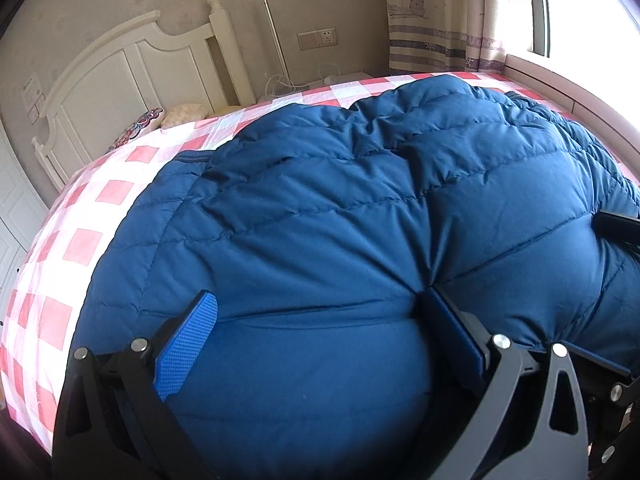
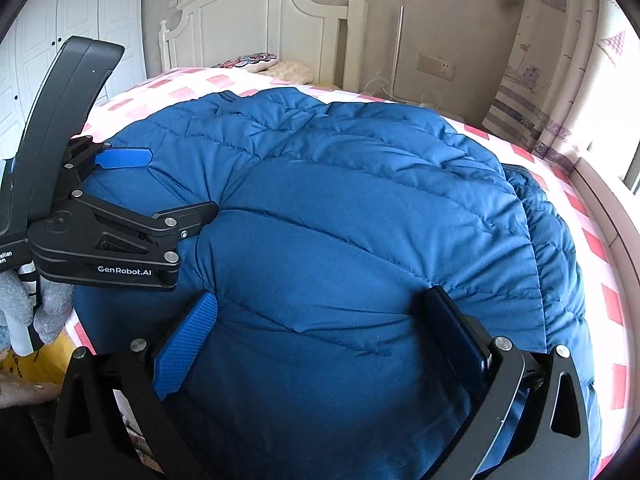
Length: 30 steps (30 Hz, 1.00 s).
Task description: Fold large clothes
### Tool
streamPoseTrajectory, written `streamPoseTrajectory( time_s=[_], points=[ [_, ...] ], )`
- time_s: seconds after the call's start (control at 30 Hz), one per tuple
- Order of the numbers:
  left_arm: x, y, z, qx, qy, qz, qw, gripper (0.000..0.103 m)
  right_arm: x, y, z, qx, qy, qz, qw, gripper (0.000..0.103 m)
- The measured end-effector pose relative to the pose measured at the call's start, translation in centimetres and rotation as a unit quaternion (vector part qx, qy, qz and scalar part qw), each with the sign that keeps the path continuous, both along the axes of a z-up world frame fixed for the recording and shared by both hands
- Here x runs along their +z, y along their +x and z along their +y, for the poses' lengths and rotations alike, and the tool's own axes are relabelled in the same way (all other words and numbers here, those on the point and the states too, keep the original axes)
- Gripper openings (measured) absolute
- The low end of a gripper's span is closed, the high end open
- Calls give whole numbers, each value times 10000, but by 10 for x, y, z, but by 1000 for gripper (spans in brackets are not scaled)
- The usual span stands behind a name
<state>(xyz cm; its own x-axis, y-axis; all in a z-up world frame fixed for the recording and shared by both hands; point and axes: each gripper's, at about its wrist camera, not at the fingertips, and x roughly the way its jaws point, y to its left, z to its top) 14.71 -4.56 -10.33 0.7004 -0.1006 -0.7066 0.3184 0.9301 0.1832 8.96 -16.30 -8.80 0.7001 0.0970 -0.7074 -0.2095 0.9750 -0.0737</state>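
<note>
1. One blue quilted jacket point(image 1: 360, 208) lay on the bed point(image 1: 80, 248), puffy and soft, stitched in long curved channels, with wrinkles along its far edge.
2. The left claw point(image 1: 320, 320) was spread wide, its two fingers pressed down into the padded fabric straight ahead of it; the jacket bulged up between them, and nothing was pinched.
3. Its left finger point(image 1: 186, 346) showed a bright blue pad with a fine knurled texture; its right finger was seen edge-on, sunk into a crease where several seams met.
4. The right claw point(image 2: 324, 320) was also spread wide, both fingers resting on the jacket, with a smooth swell of fabric between them.
5. From the right wrist view, the left claw point(image 2: 184, 184) sat to the left of the right claw, a black angular metal frame with round silver bolts and white lettering, one blue fingertip point(image 2: 124, 157) lying flat on the jacket.
6. A second quilted layer point(image 2: 552, 232) with tighter, narrower channels stuck out from under the jacket to the right of the right claw.
7. The bed sheet was a pink-and-white check, smooth, showing around the jacket on the left, far and right sides.
8. Beyond both claws stood one white panelled headboard point(image 2: 256, 20) with a turned post, and two small pillows point(image 2: 276, 65) at its foot.
9. One patterned curtain point(image 1: 436, 20) hung far to the right.
</note>
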Motion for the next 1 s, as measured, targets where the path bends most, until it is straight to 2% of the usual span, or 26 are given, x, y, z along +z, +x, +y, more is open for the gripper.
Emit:
streamPoseTrajectory(
  time_s=[0.1,0.2,0.27,0.33,0.43,0.47,0.53,0.6,0.67,0.73,0.83,0.93,1.0],
  points=[
    [1,1,1,1,-29,49,10000,101,11,-7,-2,-97,-2,65,9999,99],
    [7,-3,8,7,-149,177,9997,101,29,-31,-10,-276,20,-265,9993,99],
    [17,-16,19,144,-247,52,9996,101,35,-45,-20,-441,-89,-392,9982,99],
    [27,-30,32,276,-253,-209,9991,101,33,-52,-37,-646,-67,-333,9973,99],
    [33,-43,59,612,-127,-407,9972,101,15,-53,-67,-858,449,-62,9953,99],
    [30,-43,73,806,-160,-351,9960,101,7,-55,-76,-788,784,-116,9937,99],
    [21,-37,96,1175,-218,-142,9927,101,5,-55,-80,-751,865,-162,9933,99],
    [4,-30,111,1113,-477,225,9924,101,11,-56,-80,-831,880,-17,9926,99],
    [0,-30,111,994,-464,152,9938,101,22,-63,-87,-916,1131,-8,9894,99],
    [-1,-32,106,1006,-275,93,9945,101,35,-82,-104,-976,1724,-196,9800,99],
    [-3,-32,105,990,-261,141,9946,101,38,-114,-136,-1243,2752,-142,9532,99],
    [-5,-30,110,937,-336,193,9949,101,30,-140,-155,-1413,3311,10,9330,98],
    [-5,-25,111,939,-326,198,9949,101,20,-151,-163,-1422,3649,201,9199,94]
  ],
)
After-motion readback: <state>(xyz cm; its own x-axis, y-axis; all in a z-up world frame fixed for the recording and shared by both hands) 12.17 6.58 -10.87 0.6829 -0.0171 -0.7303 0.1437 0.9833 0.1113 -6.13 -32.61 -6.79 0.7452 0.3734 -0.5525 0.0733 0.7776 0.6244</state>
